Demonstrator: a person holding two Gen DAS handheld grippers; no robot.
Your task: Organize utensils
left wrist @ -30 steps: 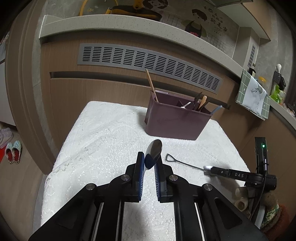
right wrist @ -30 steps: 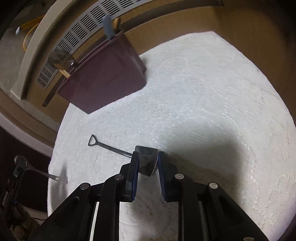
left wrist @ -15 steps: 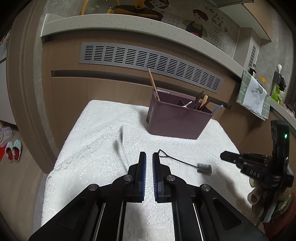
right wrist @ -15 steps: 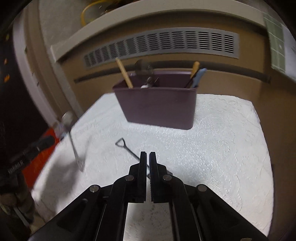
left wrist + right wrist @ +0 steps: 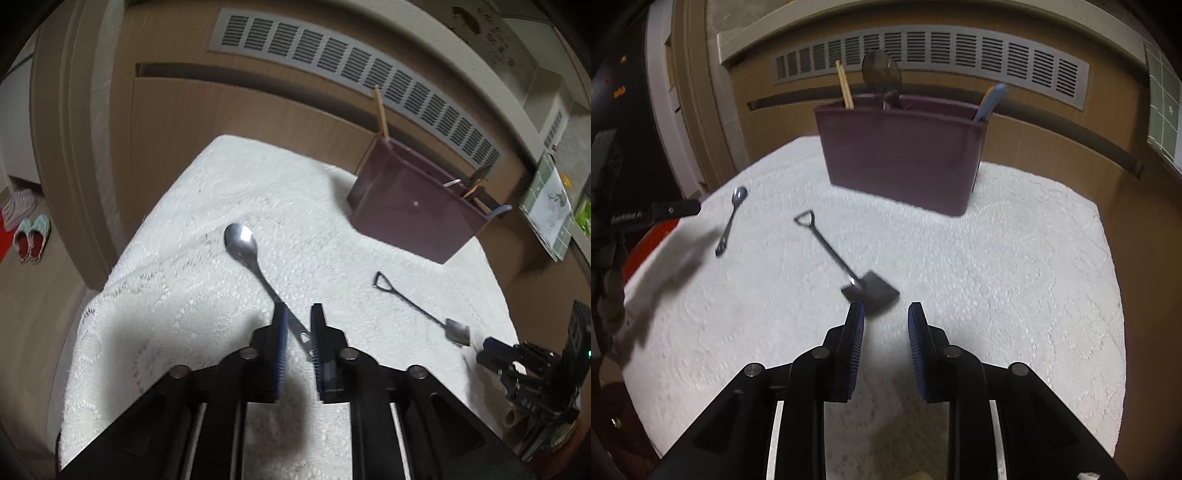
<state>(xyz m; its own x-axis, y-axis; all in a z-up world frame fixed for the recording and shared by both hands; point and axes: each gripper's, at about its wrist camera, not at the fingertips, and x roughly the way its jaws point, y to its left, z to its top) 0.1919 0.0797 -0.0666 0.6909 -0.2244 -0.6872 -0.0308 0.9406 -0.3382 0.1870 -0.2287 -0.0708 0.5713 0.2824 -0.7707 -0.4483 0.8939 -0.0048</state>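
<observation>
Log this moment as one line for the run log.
left gripper: open, around spoon handle | right gripper: open, at shovel spoon blade | both on white cloth | purple holder: behind

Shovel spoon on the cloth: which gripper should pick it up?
Right, most likely. The right gripper is open with the shovel spoon blade just ahead of its jaws. The left gripper is open around the round spoon handle, well left of it.
</observation>
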